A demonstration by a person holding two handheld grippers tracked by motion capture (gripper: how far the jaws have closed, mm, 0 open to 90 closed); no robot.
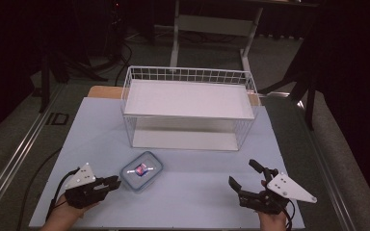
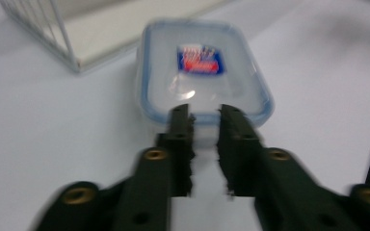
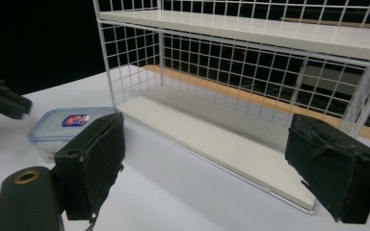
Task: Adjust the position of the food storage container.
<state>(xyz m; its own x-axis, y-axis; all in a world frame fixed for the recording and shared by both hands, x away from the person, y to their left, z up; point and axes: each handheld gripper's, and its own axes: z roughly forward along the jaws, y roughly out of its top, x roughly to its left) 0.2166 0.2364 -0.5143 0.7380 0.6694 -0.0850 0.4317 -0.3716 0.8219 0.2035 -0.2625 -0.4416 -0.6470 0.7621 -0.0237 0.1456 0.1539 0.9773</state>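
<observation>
A clear plastic food container (image 1: 141, 171) with a blue-rimmed lid and a red-and-blue label lies on the pale table, in front of the wire rack. My left gripper (image 1: 117, 183) lies low just left of it. In the left gripper view its jaws (image 2: 204, 113) stand close together with a narrow gap, tips at the near edge of the container (image 2: 202, 67); whether they pinch the rim I cannot tell. My right gripper (image 1: 242, 172) rests at the front right, jaws wide open (image 3: 212, 144) with nothing between them. The container (image 3: 67, 125) lies off to its left.
A white wire rack (image 1: 188, 74) with two white shelves stands at the middle back of the table (image 1: 197, 202); its lower shelf (image 3: 231, 144) opens toward me. A desk frame stands on the floor behind. The left gripper's tip (image 3: 5, 101) shows in the right gripper view.
</observation>
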